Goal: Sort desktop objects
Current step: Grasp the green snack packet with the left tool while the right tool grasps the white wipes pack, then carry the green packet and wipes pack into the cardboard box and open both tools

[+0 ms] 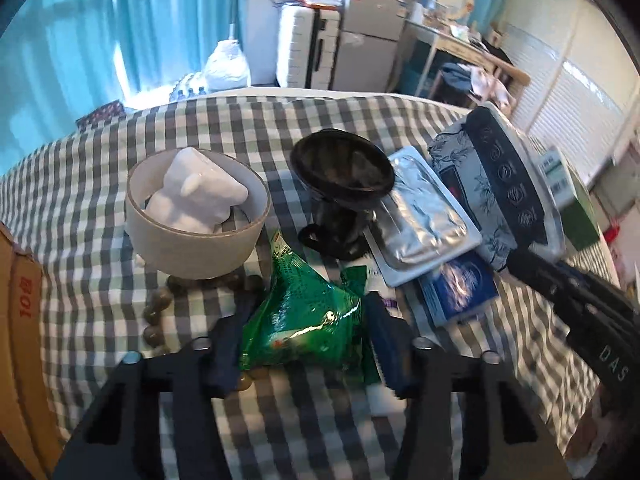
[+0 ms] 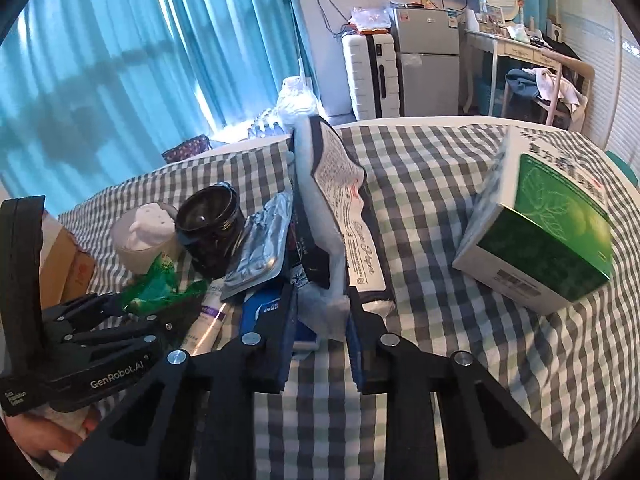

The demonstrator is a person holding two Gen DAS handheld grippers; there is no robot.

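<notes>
A crinkled green snack packet [image 1: 308, 316] lies on the checked tablecloth [image 1: 100, 160], and my left gripper [image 1: 306, 314] is shut on it, one finger pressing each side. In the right wrist view, my right gripper [image 2: 322, 312] is shut on the near plastic end of a soft tissue pack [image 2: 340, 196], which stands on edge. That pack [image 1: 504, 184] also shows at the right of the left wrist view, with the right gripper's body below it. The left gripper [image 2: 120, 320] appears at the lower left of the right wrist view, with a hand under it.
A pale round bowl [image 1: 198, 248] holds a white bear figure [image 1: 196, 196]. Beside it stand a black cup [image 1: 340, 184], a foil pack [image 1: 420, 216] and a blue packet [image 1: 460, 288]. Beads [image 1: 160, 304] lie near the bowl. A green-and-white box [image 2: 548, 232] sits right, a cardboard box [image 1: 20, 320] left.
</notes>
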